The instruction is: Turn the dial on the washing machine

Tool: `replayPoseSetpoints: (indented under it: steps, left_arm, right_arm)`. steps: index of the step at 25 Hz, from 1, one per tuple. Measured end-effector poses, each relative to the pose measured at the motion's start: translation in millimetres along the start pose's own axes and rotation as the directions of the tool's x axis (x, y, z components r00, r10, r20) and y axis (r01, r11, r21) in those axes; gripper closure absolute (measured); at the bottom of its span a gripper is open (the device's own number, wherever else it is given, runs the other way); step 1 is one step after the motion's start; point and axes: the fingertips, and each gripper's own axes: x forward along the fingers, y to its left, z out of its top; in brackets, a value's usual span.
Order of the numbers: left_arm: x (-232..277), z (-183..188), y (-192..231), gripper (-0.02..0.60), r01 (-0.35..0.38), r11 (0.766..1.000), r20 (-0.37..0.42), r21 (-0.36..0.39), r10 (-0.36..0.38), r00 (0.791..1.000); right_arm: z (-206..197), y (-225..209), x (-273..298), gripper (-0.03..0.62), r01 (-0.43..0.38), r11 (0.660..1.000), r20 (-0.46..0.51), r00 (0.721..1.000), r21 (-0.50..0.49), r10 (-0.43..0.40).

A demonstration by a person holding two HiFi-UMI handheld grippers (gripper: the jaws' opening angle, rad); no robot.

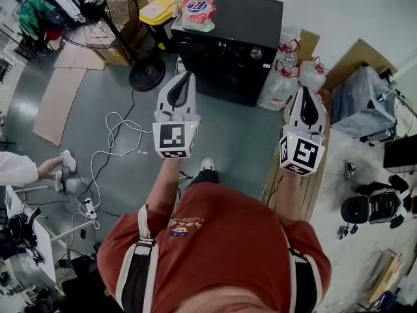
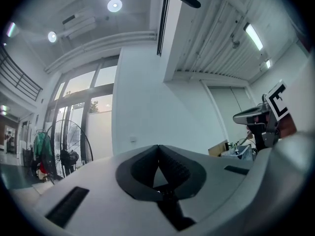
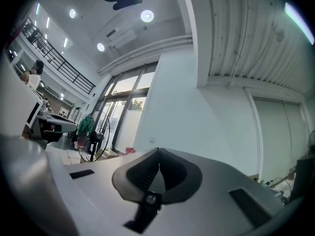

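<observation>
A black washing machine stands on the floor ahead of me, with a small round dial on its control strip. I hold my left gripper raised and short of the machine's front left, jaws shut on nothing. My right gripper is raised to the right of the machine, also shut and empty. In the left gripper view the left gripper's tips meet against wall and ceiling. The right gripper's tips in the right gripper view likewise point up at the wall; neither gripper view shows the machine.
A pink detergent bag lies on the machine's top. A standing fan and a yellow bin are to its left, plastic bags and cardboard to its right. Cables trail over the floor. Another person's hand reaches in at left.
</observation>
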Motion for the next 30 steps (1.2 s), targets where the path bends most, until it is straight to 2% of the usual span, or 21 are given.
replayPoseSetpoints:
  steps: [6, 13, 18, 25, 30]
  left_arm:
    - [50, -20, 57, 0.571, 0.002, 1.000, 0.002, -0.031, -0.002, 1.000]
    - [100, -46, 114, 0.571, 0.025, 0.999, 0.004, -0.034, -0.025, 1.000]
    - [130, -66, 142, 0.571, 0.047, 0.997, 0.007, -0.065, -0.047, 0.999]
    - [157, -102, 142, 0.571, 0.139, 0.986, 0.022, -0.086, -0.138, 0.990]
    - [173, -128, 128, 0.571, 0.172, 0.978, -0.012, -0.121, -0.175, 0.985]
  right_arm:
    - [-4, 37, 68, 0.586, -0.001, 1.000, -0.008, 1.000, -0.010, 0.001]
    - [-16, 79, 137, 0.586, 0.008, 1.000, -0.040, 0.999, -0.028, -0.009]
    - [-33, 100, 174, 0.586, 0.023, 0.999, -0.079, 0.997, -0.040, -0.026]
    - [-74, 121, 199, 0.586, 0.041, 0.998, -0.150, 0.988, -0.048, -0.048]
    - [-104, 116, 212, 0.585, 0.060, 0.997, -0.195, 0.979, -0.038, -0.066]
